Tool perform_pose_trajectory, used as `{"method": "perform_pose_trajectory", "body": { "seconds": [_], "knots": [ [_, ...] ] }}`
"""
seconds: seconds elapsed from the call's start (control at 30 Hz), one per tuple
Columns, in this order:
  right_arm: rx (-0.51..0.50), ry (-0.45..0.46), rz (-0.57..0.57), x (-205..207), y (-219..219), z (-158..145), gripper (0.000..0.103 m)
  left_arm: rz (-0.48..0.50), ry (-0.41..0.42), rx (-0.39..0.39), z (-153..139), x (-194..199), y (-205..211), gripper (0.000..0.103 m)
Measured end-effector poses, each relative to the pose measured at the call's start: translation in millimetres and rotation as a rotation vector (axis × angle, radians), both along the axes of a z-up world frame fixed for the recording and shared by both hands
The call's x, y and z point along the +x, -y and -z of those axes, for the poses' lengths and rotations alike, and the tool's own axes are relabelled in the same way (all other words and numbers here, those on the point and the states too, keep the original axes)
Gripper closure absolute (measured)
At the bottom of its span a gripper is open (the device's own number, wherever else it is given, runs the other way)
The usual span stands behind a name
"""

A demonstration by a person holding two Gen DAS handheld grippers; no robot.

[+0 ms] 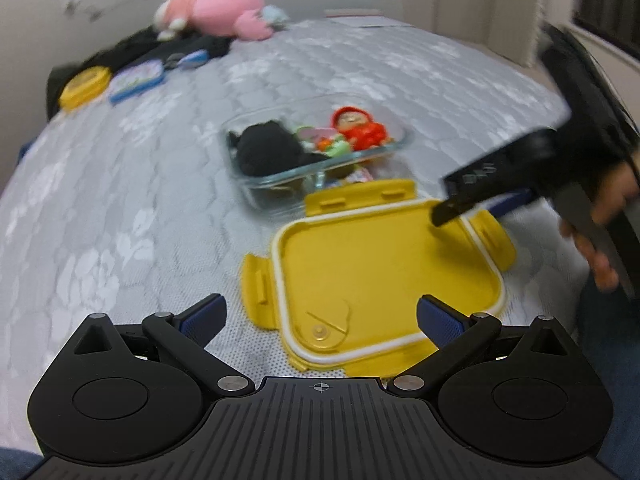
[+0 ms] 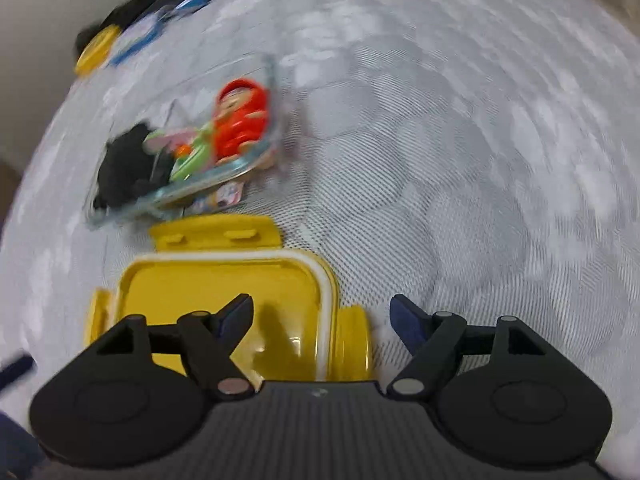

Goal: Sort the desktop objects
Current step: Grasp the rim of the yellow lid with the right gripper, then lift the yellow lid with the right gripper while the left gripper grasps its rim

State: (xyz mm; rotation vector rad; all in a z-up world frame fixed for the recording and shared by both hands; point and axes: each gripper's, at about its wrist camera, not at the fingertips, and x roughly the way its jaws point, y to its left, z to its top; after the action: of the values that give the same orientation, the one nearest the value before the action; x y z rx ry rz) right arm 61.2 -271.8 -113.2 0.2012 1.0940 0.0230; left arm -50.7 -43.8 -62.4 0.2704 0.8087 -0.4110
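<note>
1. The quilted bed [image 1: 120,200] is carrying everything; the glass container [image 1: 280,184], already filled with a red doll [image 1: 360,128] and a black toy [image 1: 268,148], is sitting just beyond the yellow lid [image 1: 380,264], which is lying inside-up.
2. I'd say the lid is next: grip one edge squarely, clear of the hinged flaps, so it is not flexing or slipping.
3. The right hand-held gripper [image 2: 322,320] is angling steeply down, jaws wide and empty, straddling the lid's right edge.
4. The left hand-held gripper [image 1: 320,320] is hovering open and empty over the lid's near edge.
</note>
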Motion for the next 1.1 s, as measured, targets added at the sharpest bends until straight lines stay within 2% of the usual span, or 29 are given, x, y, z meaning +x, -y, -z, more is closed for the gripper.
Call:
{"method": "perform_pose_trajectory", "body": {
  "seconds": [0.07,0.13,0.3,0.37,0.4,0.47,0.53,0.6,0.77,0.83,0.93,1.07,1.1],
  "knots": [
    [-0.046,-0.013,-0.058,1.8,-8.8,2.0,0.026,0.047,0.009,0.037,-0.2,-7.9,9.7,0.000],
    [-0.033,-0.034,-0.086,2.2,-12.3,6.7,0.023,0.075,-0.030,0.052,0.4,-14.0,18.5,0.000],
    [0.021,-0.042,-0.060,1.4,-7.0,8.6,0.023,0.041,-0.152,0.070,0.6,-20.4,38.1,0.000],
    [0.045,-0.033,-0.046,-0.6,-3.6,7.6,0.037,0.046,-0.170,0.054,-4.7,-23.2,42.9,0.000],
    [0.052,-0.027,-0.038,-1.7,-1.9,6.5,0.041,0.054,-0.166,0.047,-8.7,-24.9,45.2,0.000],
    [0.053,-0.013,-0.013,-3.2,2.7,3.7,0.066,0.069,-0.135,0.062,-16.0,-29.6,50.2,0.000],
    [0.094,-0.007,0.003,-3.9,8.0,2.1,0.082,0.076,-0.095,0.100,-20.9,-33.5,54.5,0.000],
    [0.147,0.007,0.000,-6.0,11.0,0.0,0.083,0.085,-0.074,0.117,-25.0,-36.8,56.4,0.000],
    [0.179,0.064,-0.024,-16.2,10.0,-11.4,0.085,0.097,-0.048,0.125,-34.8,-42.2,56.1,0.000],
    [0.197,0.077,-0.025,-19.1,10.0,-15.1,0.086,0.112,-0.025,0.157,-37.9,-45.0,58.1,0.000],
    [0.248,0.077,-0.003,-19.7,13.3,-15.9,0.087,0.136,0.059,0.274,-41.7,-53.8,64.3,0.000],
    [0.298,0.103,0.012,-24.4,18.6,-20.1,0.089,0.165,0.248,0.488,-49.4,-63.3,71.1,0.000],
    [0.311,0.111,0.017,-25.0,20.0,-20.8,0.089,0.172,0.288,0.518,-53.1,-65.3,72.2,0.000]
  ]
}}
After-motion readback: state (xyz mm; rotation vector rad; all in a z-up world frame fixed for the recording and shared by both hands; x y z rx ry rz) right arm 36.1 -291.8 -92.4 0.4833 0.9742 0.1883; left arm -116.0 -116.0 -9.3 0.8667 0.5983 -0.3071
